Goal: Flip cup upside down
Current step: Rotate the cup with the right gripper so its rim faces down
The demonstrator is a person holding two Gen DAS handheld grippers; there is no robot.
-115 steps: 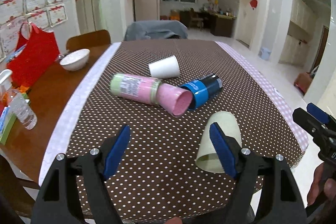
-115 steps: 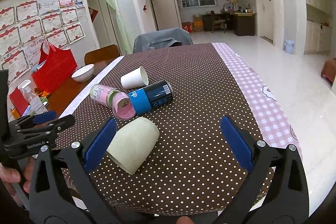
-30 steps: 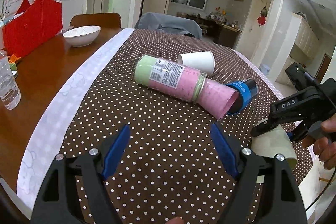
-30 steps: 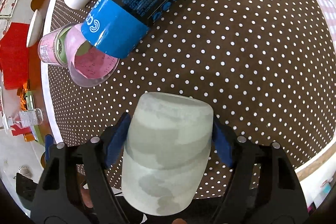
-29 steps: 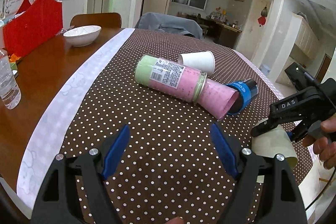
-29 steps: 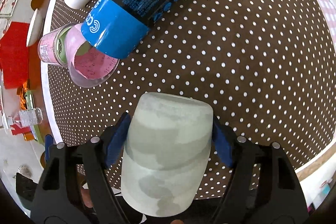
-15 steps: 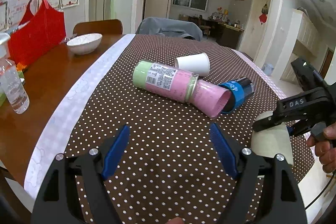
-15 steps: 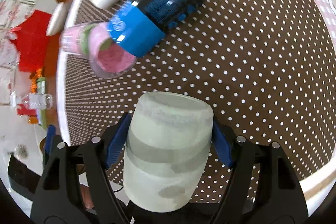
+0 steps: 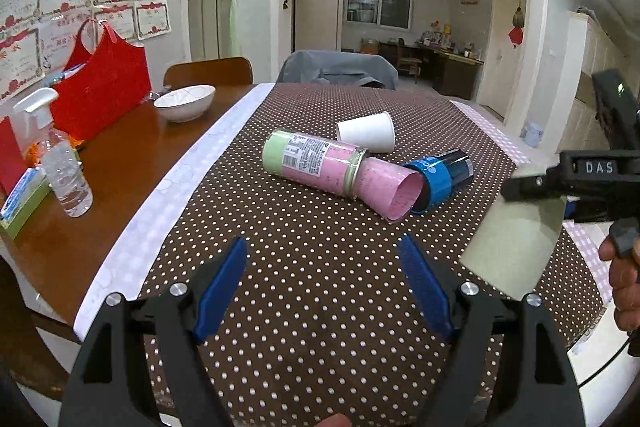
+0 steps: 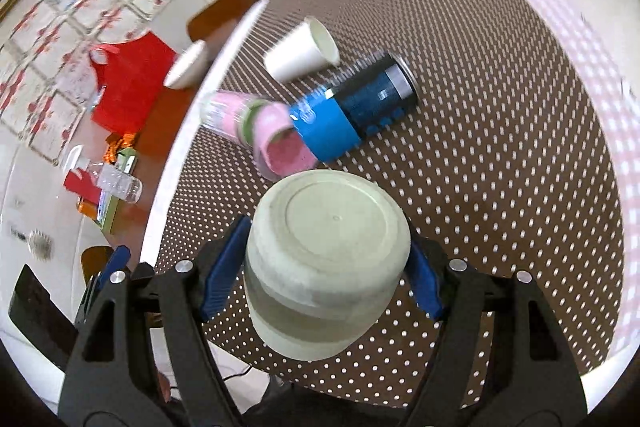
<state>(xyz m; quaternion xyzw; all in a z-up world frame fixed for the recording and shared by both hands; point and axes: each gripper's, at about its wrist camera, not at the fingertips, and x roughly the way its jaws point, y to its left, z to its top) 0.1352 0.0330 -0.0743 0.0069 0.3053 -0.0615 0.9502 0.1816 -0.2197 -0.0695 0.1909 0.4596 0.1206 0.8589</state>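
1. Right wrist view, lower centre: right gripper (image 10: 326, 267) clamped on the pale green cup (image 10: 328, 247), flat base facing the lens, lifted above the dotted tablecloth (image 10: 500, 167).
2. Left wrist view, bottom: left gripper (image 9: 324, 291) spread wide, empty.
3. Step in hand, judged: mid-turn, cup carried tilted.
4. Next: finish rotating, mouth down, lower onto bare cloth short of the blue can (image 10: 360, 111) and pink jar (image 10: 256, 123).

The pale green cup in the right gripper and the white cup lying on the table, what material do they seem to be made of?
The pale green cup looks like matte moulded plastic, possibly ceramic: thick wall, a small centre nub on its base. The white cup seems to be paper: thin wall, dull white, rolled rim.
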